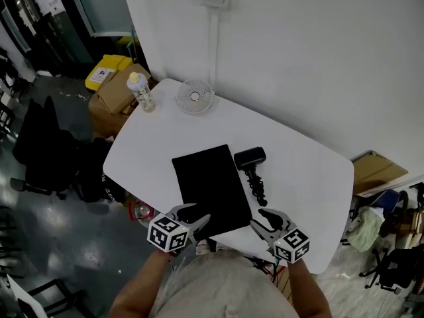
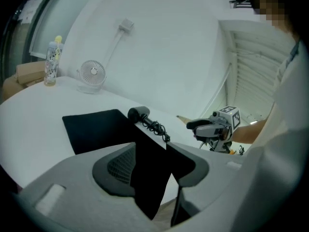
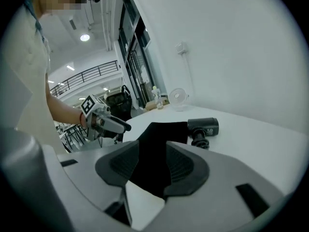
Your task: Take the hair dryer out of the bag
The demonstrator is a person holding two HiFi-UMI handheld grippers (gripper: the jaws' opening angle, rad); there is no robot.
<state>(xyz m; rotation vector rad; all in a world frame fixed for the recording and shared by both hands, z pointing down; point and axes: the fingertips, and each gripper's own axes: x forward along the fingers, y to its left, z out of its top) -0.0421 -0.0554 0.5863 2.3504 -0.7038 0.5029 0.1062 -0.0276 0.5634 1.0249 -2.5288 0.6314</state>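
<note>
**Hair dryer out, bag flat on the bench**

The black bag [image 1: 211, 187] lies flat on the white bench [image 1: 311, 177]. The hair dryer [image 1: 252, 164] rests outside it, just beside its right edge, with its cord bunched alongside. The left gripper [image 1: 195, 216] hovers over the bag's near corner and the right gripper [image 1: 263, 219] hangs near the cord. Both have their fingers spread wide, gripping nothing.

The black bag [image 1: 211, 187] and hair dryer [image 1: 252, 167] are filling the middle of the table [image 1: 311, 177]; a fan [image 1: 195, 97] and bottle [image 1: 140, 91] are standing at its far edge, while bare tabletop is lying open to the right
</note>
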